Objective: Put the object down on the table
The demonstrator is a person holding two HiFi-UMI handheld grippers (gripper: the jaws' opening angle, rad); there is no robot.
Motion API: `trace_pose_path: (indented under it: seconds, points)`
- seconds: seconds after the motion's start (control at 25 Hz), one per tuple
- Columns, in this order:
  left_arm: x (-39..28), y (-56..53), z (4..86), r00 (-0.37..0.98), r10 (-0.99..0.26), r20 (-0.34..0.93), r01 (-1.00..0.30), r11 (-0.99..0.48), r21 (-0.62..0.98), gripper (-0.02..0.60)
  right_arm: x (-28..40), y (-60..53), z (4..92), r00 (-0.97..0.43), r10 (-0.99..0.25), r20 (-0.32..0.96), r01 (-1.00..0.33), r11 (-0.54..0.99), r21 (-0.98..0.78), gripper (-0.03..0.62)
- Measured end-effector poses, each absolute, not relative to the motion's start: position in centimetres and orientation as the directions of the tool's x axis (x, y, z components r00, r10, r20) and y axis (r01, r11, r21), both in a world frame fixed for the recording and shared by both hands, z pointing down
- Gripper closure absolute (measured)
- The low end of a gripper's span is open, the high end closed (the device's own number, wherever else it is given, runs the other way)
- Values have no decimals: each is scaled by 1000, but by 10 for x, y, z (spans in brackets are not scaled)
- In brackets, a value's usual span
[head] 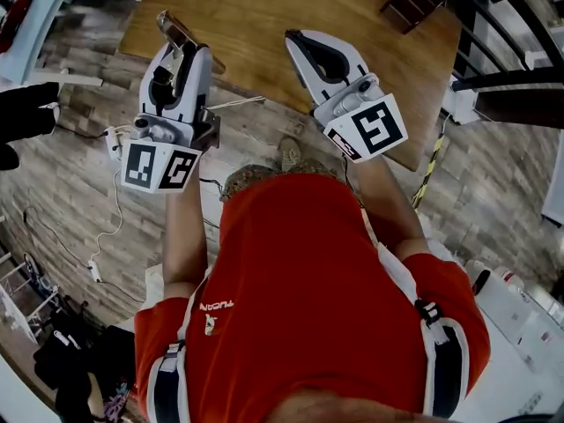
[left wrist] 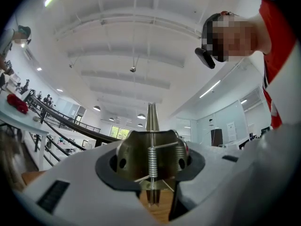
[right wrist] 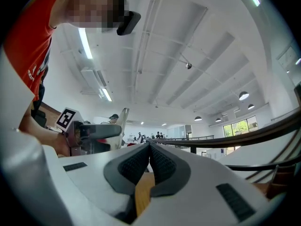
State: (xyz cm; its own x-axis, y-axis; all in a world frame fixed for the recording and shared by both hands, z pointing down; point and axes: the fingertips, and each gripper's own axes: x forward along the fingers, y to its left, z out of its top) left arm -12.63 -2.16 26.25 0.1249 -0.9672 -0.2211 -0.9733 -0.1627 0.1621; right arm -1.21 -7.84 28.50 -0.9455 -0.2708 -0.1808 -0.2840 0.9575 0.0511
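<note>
I count two tools in my hands: my left tool [head: 179, 53] and my right tool [head: 298, 40]. There is one metal clip [left wrist: 151, 147], in the left tool, and I see two coil springs [left wrist: 153, 161] on it. One wooden counter [head: 264, 7]. One white cable [head: 115, 214] on the floor [head: 53, 192].

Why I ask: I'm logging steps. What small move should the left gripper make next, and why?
Probably lower the left gripper toward the table and tip it down: its jaws are shut on the metal spring clip, and its view looks up at the ceiling, so the clip seems raised.
</note>
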Motion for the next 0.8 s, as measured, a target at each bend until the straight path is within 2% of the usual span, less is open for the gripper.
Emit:
trace_pose_path:
  seconds: [0.32, 0.8]
  points:
    - [-158, -79, 283, 163, -974, -159, -965, -191, 177, 408, -50, -123, 298, -944, -302, -134, -310, 949, 49, 569]
    - [-222, -183, 343, 334, -942, -36, -915, -333, 229, 408, -117, -198, 336, -882, -470, -39, -472, 880, 50, 569]
